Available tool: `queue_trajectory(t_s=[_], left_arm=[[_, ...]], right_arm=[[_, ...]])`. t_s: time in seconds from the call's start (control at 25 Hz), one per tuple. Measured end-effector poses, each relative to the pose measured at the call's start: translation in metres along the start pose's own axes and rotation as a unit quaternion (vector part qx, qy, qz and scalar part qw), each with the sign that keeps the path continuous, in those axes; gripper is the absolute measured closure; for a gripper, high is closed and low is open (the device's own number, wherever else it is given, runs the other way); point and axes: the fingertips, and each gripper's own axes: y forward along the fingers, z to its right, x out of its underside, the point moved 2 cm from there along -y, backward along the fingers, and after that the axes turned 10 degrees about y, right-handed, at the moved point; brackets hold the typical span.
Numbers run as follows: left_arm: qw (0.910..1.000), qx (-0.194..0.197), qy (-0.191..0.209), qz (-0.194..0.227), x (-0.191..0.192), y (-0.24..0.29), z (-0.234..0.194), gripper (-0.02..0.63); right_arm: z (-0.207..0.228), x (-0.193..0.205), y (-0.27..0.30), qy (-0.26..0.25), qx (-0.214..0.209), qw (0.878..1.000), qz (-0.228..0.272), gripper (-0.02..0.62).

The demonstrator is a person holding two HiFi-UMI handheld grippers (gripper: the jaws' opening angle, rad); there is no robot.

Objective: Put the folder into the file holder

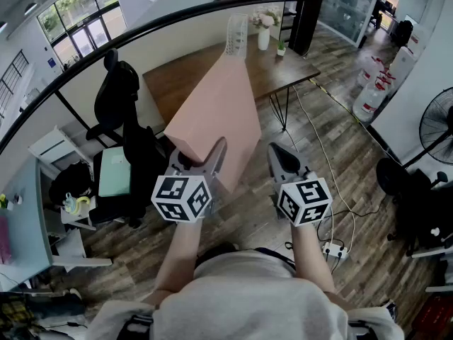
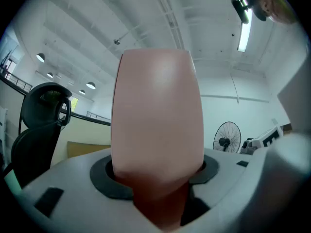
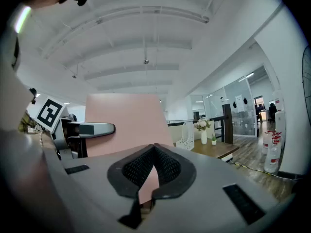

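The left gripper point(image 1: 212, 163) is clamped on the near end of the flat pink card folder point(image 1: 216, 112), holding it in the air, slanting up and away. The right gripper point(image 1: 277, 156) sits just beside the folder's lower edge, pressed together at the tips and not touching it. The white perforated file holder point(image 1: 237, 35) stands well beyond, on the brown wooden tabletop point(image 1: 191, 83).
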Motion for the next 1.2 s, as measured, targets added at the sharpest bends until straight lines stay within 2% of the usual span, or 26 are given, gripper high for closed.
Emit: queue_trajectory(t_s=[0.48, 0.68, 0.84, 1.2], left_arm=[[0.9999, 0.01, 0.003, -0.011, 0.012, 0.003, -0.002, 0.31], [0.9996, 0.022, 0.009, -0.013, 0.012, 0.001, -0.009, 0.31], [0.9994, 0.028, 0.019, -0.008, 0.009, 0.0, -0.019, 0.31], [0.9993, 0.036, 0.005, -0.007, 0.021, 0.006, -0.038, 0.31]], right_arm=[[-0.005, 0.011, 0.002, 0.006, 0.004, 1.0, -0.007, 0.588], [-0.007, 0.013, 0.009, 0.044, 0.005, 0.999, 0.006, 0.586], [-0.012, 0.013, 0.017, 0.032, 0.019, 0.999, 0.005, 0.586], [-0.022, 0.027, 0.031, 0.021, 0.026, 0.999, -0.018, 0.586]])
